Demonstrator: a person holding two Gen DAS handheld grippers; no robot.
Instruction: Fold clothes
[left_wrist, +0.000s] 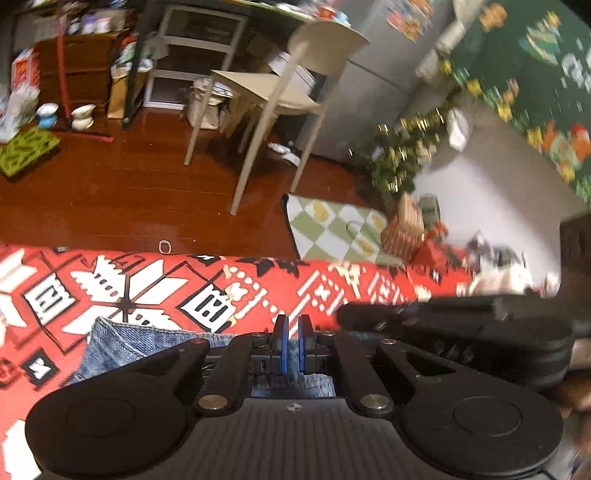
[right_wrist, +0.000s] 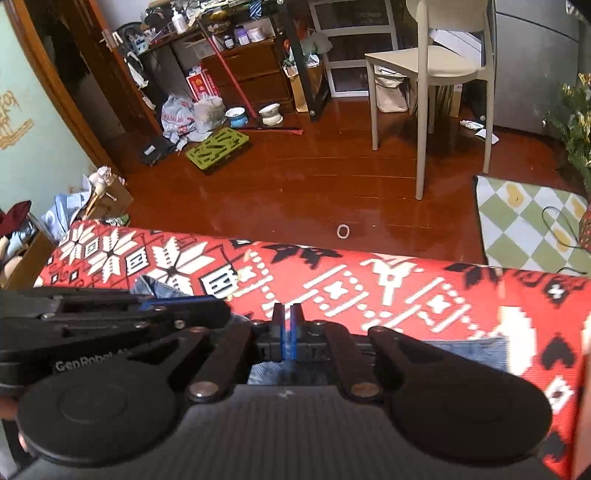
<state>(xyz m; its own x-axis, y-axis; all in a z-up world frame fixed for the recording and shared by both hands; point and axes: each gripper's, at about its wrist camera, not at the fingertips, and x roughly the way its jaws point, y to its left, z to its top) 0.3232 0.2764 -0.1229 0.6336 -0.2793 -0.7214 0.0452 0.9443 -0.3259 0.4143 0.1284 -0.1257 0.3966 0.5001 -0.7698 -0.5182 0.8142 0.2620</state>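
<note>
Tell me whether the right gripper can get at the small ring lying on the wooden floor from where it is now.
Probably not. The right gripper looks shut on the denim garment, over the red patterned cover. The ring lies on the floor beyond the cover's far edge, so it would have to let go first.

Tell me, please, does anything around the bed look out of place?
A small ring lies loose on the wooden floor near the red patterned cover, and a red-handled broom leans by the dresser.
</note>
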